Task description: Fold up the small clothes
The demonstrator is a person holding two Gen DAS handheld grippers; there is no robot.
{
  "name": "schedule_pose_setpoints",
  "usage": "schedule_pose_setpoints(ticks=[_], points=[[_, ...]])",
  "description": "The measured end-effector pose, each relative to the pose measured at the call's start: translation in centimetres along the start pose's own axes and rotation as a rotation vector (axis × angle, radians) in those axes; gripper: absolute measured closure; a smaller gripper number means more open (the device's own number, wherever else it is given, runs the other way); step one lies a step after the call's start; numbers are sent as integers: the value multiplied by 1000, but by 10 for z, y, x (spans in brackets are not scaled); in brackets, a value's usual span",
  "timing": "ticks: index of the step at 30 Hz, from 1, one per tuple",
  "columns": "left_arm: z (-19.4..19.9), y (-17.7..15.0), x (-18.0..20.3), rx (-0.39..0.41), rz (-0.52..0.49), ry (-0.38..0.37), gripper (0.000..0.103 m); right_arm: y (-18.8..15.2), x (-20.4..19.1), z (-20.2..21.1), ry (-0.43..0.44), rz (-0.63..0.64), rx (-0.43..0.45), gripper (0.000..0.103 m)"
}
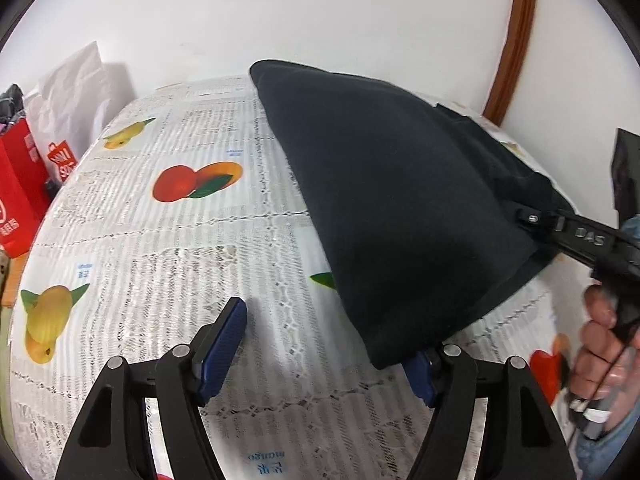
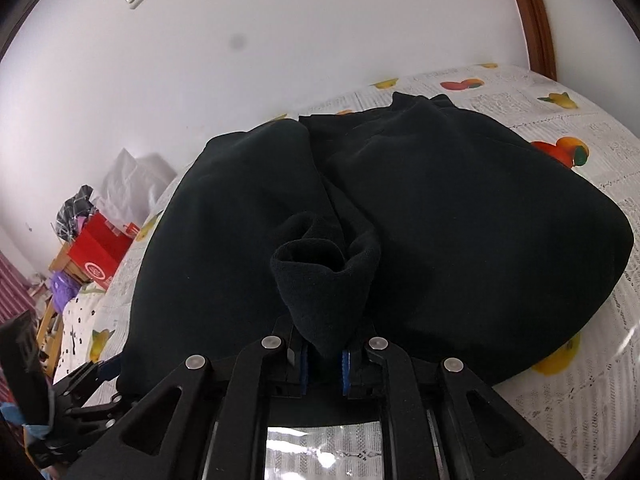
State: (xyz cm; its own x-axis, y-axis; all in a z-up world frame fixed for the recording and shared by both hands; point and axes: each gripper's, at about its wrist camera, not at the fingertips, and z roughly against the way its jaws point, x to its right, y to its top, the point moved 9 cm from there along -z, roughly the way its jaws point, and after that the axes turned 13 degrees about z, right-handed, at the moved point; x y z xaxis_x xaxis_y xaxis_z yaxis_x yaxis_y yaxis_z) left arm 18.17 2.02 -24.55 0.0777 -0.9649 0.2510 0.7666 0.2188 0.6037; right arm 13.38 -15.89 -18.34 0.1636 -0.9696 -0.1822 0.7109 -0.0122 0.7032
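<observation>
Pinching black fleece garment (image 2: 440, 208) hem in right gripper (image 2: 324, 364); left gripper (image 1: 320, 344) wide, empty, garment corner seemingly touching its right finger.

The counter (image 1: 168, 248) lies open to the left of the black garment (image 1: 400, 200), while the wall (image 1: 320, 12) behind and bags (image 1: 48, 140) at its far-left edge block passage.

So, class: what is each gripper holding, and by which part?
Right gripper pinches the black fleece garment by a bunched edge fold; left gripper holds nothing.
</observation>
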Motion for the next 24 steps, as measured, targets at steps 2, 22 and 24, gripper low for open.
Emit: schedule_pose_setpoints(ticks=[2, 22, 24], points=[[1, 1, 5, 3, 1, -12, 33, 0, -2, -2, -11, 6, -3, 92], [-24, 0, 44, -16, -62, 91, 25, 37, -2, 47, 45, 72, 176, 93], [-23, -1, 44, -18, -53, 89, 25, 46, 12, 73, 40, 9, 298, 93]])
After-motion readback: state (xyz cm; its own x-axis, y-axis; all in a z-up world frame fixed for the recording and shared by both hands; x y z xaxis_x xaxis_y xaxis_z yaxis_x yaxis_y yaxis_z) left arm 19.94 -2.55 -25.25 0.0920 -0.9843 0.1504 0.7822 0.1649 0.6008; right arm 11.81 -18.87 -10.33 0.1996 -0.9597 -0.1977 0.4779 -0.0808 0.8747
